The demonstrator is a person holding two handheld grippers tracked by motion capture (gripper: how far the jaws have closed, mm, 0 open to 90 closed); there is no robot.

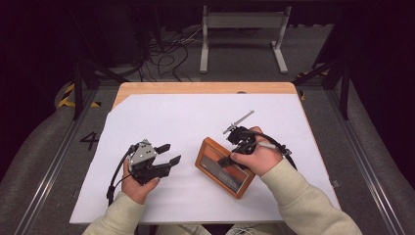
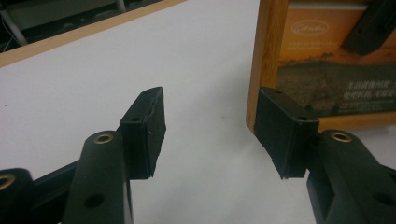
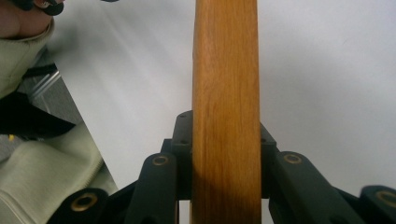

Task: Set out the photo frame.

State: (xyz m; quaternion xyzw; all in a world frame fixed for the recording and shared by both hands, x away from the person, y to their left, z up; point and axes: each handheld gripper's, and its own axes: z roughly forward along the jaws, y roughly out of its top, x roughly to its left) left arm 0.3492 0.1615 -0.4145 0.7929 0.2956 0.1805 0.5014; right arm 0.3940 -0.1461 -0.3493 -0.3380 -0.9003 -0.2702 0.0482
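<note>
Two hand-held grippers work over a white sheet [image 1: 195,122] that covers most of the counter [image 1: 205,88], and the one thing between them is a wooden picture frame [image 1: 215,166].

The right hand-held gripper [image 1: 234,157] is clamped on the frame: in the right gripper view its black jaws press on both faces of the wooden edge [image 3: 226,93], which runs straight up between them. From the high view the frame lies at an angle near the middle of the sheet, toward the person's side, with the right hand [image 1: 257,156] over its far right part. Whether the frame is lifted off the sheet or resting flat on it I cannot tell.

The left hand-held gripper [image 1: 166,154] sits just left of the frame, apart from it, its jaws spread wide with nothing between them. In the left gripper view [image 2: 210,135] the frame's wooden corner [image 2: 261,70] stands just beyond the right-side jaw, and the printed orange picture inside it [image 2: 327,65] faces the camera.

By my reading the work is at an early stage: one side of the frame is secured, the other is not yet taken. What seems left is for the left hand-held gripper to close the small gap and grip the near edge, then for the frame to be lifted, turned or stood up.
</note>
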